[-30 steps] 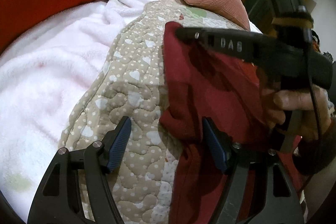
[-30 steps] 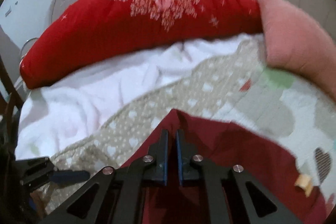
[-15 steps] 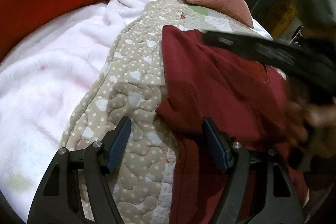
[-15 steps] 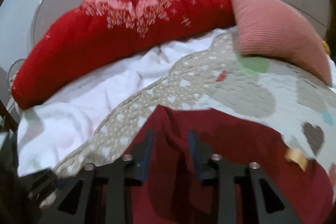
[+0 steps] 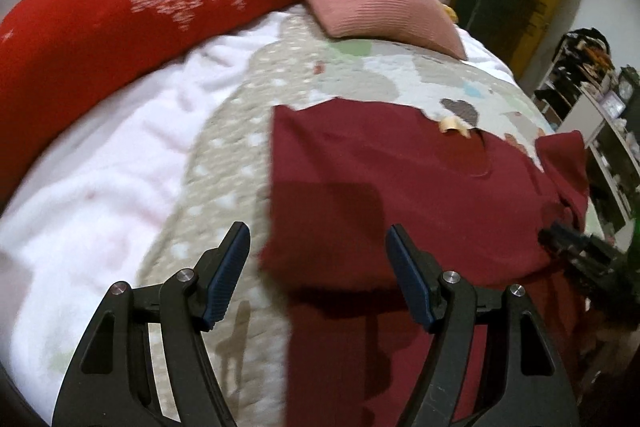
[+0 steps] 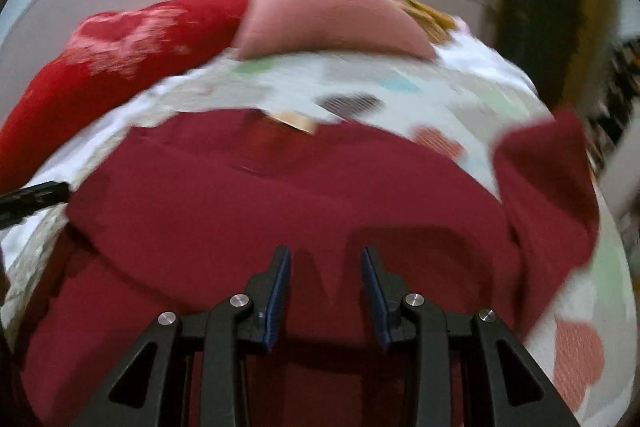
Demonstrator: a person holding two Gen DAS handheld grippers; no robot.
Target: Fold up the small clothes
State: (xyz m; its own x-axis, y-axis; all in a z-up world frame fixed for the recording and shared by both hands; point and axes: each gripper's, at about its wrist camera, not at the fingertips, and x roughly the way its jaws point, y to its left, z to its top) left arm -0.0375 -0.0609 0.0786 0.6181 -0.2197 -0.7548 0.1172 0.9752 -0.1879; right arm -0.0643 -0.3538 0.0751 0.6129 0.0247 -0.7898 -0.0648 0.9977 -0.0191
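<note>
left claw (image 5: 318,263) wide open, empty, lifted back | right claw (image 6: 325,287) has let go, part-open, empty | maroon shirt (image 5: 400,187) now folded flat on quilt (image 5: 240,155) ahead of both claws | judged: far sleeve (image 6: 544,187) next

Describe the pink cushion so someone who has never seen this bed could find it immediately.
Start at the long bright red bolster with a pale floral print across the head of the bed. At its right end, the pink cushion leans on the quilt. Unlike the patterned bolster and the dark red garment, it is plain, ribbed and salmon pink.
</note>
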